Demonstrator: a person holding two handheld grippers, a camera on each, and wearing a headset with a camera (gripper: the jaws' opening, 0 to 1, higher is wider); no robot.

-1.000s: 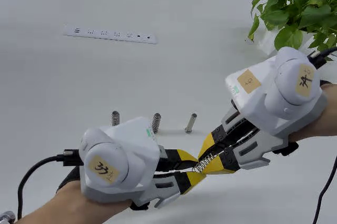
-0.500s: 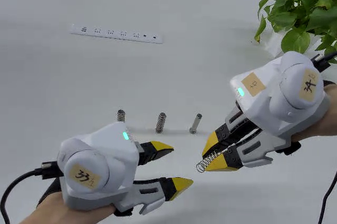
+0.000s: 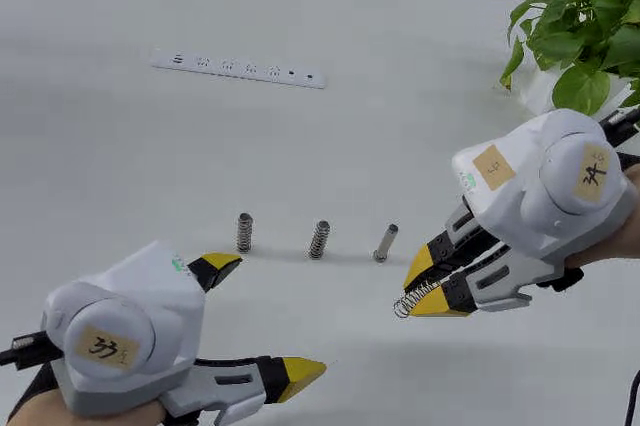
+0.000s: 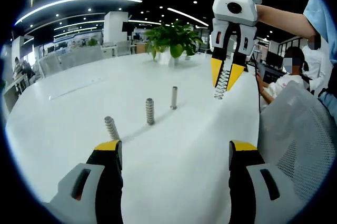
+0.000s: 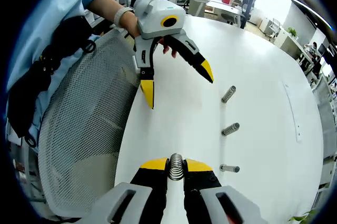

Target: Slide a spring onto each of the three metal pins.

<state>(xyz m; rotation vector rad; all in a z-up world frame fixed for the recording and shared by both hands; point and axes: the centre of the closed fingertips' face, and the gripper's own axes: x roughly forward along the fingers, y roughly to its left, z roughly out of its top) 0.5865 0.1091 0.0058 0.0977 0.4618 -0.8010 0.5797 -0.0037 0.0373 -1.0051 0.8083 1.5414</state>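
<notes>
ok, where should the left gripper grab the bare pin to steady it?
Probably low on the bare pin, near its base, coming from the person's side: it stands upright, and its top must stay free for the right gripper's spring.

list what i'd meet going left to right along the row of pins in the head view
first pin with a spring -> second pin with a spring -> bare pin -> loose spring pinched in the right gripper
</notes>
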